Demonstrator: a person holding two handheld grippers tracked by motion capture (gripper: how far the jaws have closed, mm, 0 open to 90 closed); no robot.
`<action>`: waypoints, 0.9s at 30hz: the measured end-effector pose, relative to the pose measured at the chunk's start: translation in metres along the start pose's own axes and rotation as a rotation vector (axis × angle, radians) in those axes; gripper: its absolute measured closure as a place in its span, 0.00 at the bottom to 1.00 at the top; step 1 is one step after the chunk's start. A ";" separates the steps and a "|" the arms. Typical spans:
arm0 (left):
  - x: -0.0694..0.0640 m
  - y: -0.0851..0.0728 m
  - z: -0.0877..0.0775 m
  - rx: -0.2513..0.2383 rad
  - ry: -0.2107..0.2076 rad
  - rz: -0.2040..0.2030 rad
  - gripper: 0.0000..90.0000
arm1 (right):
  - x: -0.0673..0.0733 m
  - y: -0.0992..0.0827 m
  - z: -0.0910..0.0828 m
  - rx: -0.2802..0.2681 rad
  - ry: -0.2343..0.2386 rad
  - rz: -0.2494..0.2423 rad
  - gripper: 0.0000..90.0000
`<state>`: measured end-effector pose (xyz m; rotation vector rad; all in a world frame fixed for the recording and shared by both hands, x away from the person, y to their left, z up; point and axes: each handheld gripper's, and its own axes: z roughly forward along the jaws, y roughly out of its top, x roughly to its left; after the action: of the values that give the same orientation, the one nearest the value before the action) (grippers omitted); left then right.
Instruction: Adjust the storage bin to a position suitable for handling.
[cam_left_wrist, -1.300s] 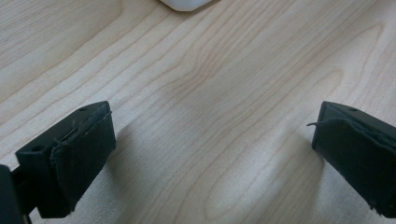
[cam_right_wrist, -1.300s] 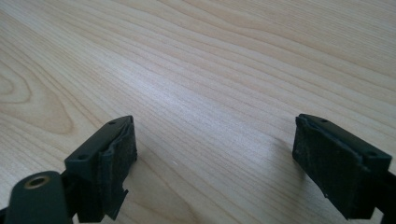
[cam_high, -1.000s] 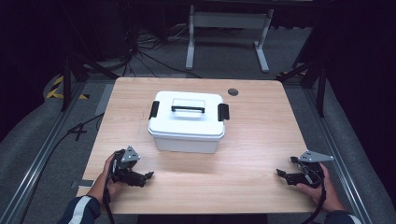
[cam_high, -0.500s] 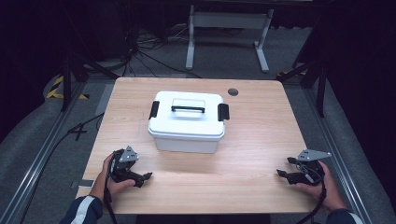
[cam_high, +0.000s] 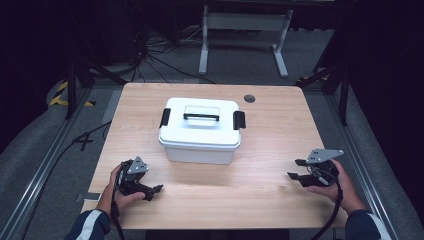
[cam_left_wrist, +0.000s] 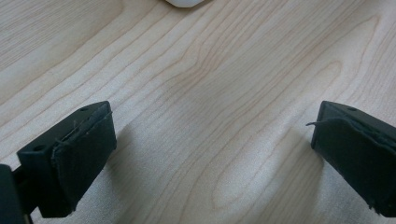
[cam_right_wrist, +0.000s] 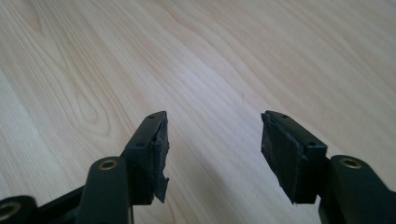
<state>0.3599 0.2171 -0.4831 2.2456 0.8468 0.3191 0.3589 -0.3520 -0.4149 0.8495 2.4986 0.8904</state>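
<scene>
Both hands barely shifted since a second ago; white lidded box (cam_high: 200, 129) unmoved, mid-bench (cam_high: 265, 195), black handle and side latches shut. Left hand-held gripper (cam_high: 154, 190) near front-left edge, jaws wide apart, empty. Right hand-held gripper (cam_high: 296, 169) front-right, jaws apart, empty, well clear of box.

I see a pale wood-grain tabletop (cam_high: 280, 150) with a smooth matt finish, and a white smooth plastic box (cam_high: 200, 137) with black plastic latches.
</scene>
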 end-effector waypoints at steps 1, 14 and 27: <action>0.000 0.000 0.000 0.000 0.000 0.000 0.00 | 0.001 0.006 0.000 -0.006 0.010 -0.009 0.46; 0.000 0.000 0.000 -0.002 0.000 -0.002 0.00 | 0.006 0.099 -0.007 0.004 0.002 -0.189 0.48; 0.000 0.000 0.000 0.001 -0.001 0.001 0.00 | 0.002 0.167 -0.001 0.001 0.025 -0.284 0.48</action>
<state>0.3601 0.2172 -0.4831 2.2468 0.8453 0.3176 0.4269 -0.2467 -0.3040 0.4677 2.5566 0.8057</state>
